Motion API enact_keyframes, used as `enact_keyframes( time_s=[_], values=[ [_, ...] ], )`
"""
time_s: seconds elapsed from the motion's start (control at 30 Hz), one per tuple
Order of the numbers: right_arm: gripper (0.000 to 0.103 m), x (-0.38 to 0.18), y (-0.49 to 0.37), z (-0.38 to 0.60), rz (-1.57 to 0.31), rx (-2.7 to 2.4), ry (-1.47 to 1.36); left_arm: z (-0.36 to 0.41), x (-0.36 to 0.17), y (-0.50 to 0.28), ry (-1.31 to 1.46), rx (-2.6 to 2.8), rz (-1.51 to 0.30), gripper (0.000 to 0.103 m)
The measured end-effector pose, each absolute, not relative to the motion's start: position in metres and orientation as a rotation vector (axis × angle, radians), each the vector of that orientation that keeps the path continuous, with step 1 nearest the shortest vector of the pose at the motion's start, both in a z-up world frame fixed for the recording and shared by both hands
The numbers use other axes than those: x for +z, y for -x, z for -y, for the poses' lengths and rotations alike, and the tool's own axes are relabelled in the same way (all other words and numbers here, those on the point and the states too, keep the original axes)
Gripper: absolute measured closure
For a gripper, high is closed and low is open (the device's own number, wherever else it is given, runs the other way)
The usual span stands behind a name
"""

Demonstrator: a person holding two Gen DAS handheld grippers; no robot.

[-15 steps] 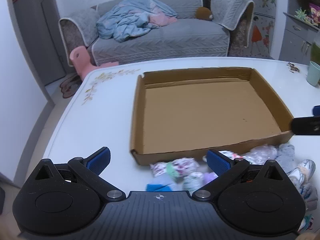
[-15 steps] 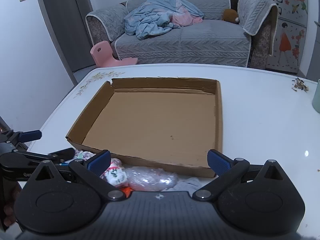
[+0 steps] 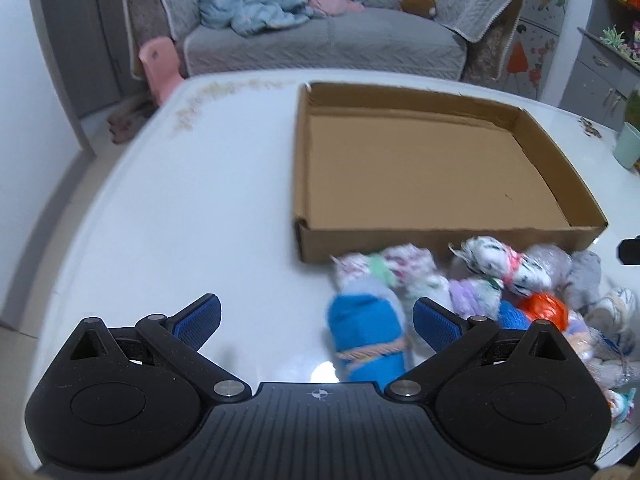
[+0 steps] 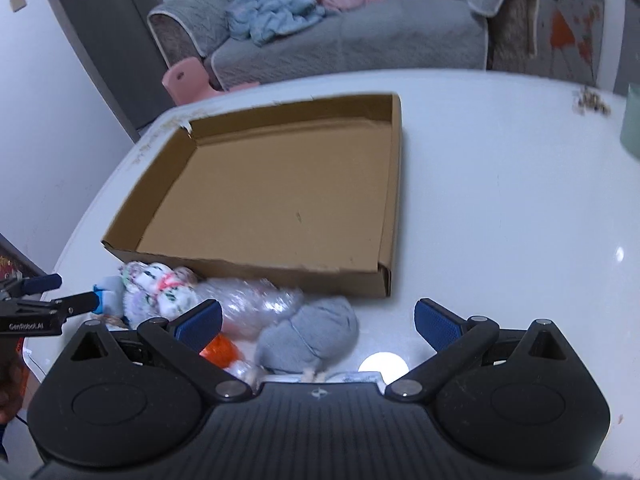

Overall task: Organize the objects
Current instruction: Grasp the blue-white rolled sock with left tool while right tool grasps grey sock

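With both grippers' fingers wide open and empty, I'd pinch the soft blue sock roll [image 3: 366,338] beside the cardboard box [image 3: 436,246] mid-body.

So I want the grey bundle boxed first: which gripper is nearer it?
Right. The grey bundle lies between the open right gripper fingers; the left gripper is over the blue roll, further off.

Matt cardboard box [image 3: 420,168], glossy white table [image 3: 200,220], cloth rolls [image 3: 366,340]
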State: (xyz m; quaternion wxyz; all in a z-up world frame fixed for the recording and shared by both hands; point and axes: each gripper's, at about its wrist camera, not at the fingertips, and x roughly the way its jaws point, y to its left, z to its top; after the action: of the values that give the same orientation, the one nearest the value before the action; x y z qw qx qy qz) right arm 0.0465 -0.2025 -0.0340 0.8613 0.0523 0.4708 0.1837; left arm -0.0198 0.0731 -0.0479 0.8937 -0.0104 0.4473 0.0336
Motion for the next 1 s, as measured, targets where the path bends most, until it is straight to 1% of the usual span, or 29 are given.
enact_keyframes(
  time_s=[0.13, 0.2, 0.27, 0.3, 0.33, 0.37, 0.4, 0.47, 0.53, 0.63, 0.77, 1.0],
  values=[
    [0.003, -0.046, -0.046, 0.191, -1.019, 0.384, -0.074, -0.072, -0.063, 0.017, 0.023, 0.069, -0.96, 0.001],
    [0.011, -0.052, -0.046, 0.184, -1.032, 0.384, -0.052, -0.072, -0.069, 0.018, 0.022, 0.067, -0.97, 0.001],
    [0.023, -0.059, -0.046, 0.176, -1.046, 0.385, -0.027, -0.075, -0.073, 0.019, 0.045, 0.064, -0.977, 0.001],
    [0.026, -0.062, -0.046, 0.174, -1.056, 0.388, -0.019, -0.077, -0.074, 0.019, 0.058, 0.06, -0.979, 0.002],
    [0.034, -0.065, -0.047, 0.173, -1.066, 0.393, -0.013, -0.079, -0.075, 0.019, 0.074, 0.051, -0.978, 0.004],
    [0.042, -0.067, -0.047, 0.174, -1.076, 0.401, -0.016, -0.082, -0.077, 0.019, 0.097, 0.041, -0.983, 0.008],
    [0.043, -0.069, -0.047, 0.172, -1.079, 0.408, -0.02, -0.085, -0.078, 0.02, 0.125, 0.029, -0.985, 0.012],
    [0.047, -0.069, -0.044, 0.171, -1.064, 0.418, -0.011, -0.089, -0.078, 0.022, 0.175, -0.008, -0.979, 0.033],
    [0.05, -0.066, -0.042, 0.173, -1.052, 0.428, -0.022, -0.089, -0.077, 0.023, 0.176, -0.028, -0.973, 0.048],
    [0.052, -0.062, -0.039, 0.178, -1.041, 0.431, -0.033, -0.089, -0.075, 0.024, 0.185, -0.027, -0.974, 0.049],
    [0.053, -0.054, -0.034, 0.189, -0.998, 0.441, -0.054, -0.087, -0.07, 0.028, 0.182, -0.032, -0.961, 0.049],
    [0.053, -0.029, -0.038, 0.203, -0.927, 0.438, -0.057, -0.085, -0.045, 0.037, 0.12, -0.006, -0.884, 0.05]
  ],
)
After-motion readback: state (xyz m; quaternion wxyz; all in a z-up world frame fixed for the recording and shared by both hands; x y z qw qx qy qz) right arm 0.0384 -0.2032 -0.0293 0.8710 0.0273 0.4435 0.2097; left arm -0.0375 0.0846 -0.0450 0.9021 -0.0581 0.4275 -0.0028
